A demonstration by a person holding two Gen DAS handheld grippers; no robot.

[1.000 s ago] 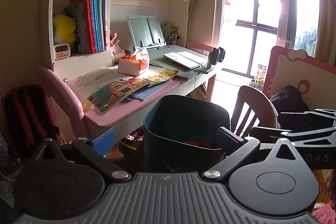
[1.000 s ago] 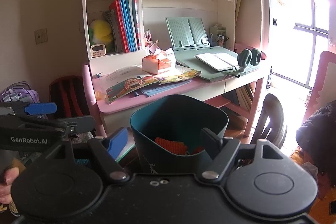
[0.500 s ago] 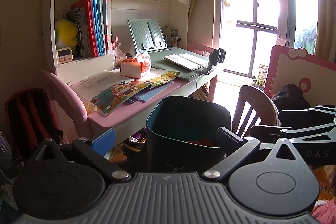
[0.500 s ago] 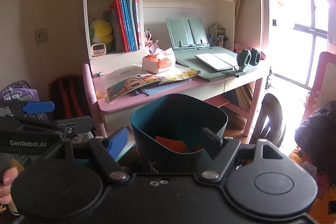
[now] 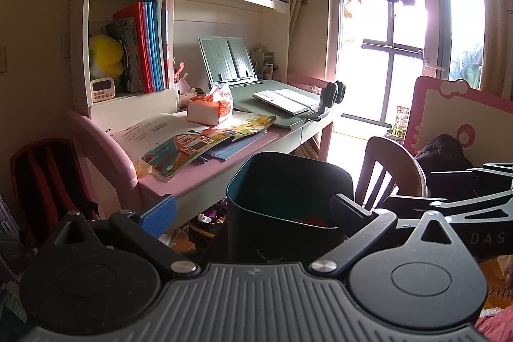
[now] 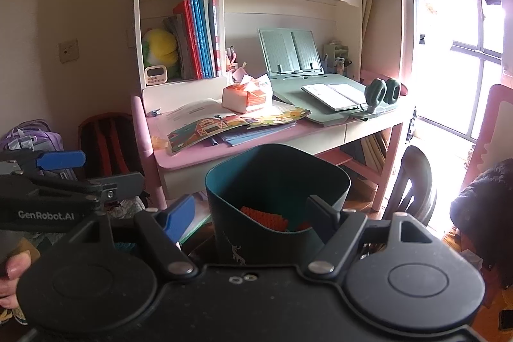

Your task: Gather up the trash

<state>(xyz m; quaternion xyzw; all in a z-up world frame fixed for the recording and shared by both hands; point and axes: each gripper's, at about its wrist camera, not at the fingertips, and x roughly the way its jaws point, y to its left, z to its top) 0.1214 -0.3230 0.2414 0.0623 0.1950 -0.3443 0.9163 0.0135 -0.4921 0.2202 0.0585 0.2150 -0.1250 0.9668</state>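
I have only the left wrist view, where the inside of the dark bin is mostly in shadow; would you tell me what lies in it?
Observer: The right wrist view shows an orange ribbed piece lying in the bin.
Operator: Thank you. Is anything left of the red backpack?
Observer: Yes, a purple backpack sits just to its left, by the wall.

Ahead of the fingers, a dark teal bin (image 6: 275,181) holds orange ridged trash (image 6: 264,218); beyond, a pink desk (image 6: 205,154).
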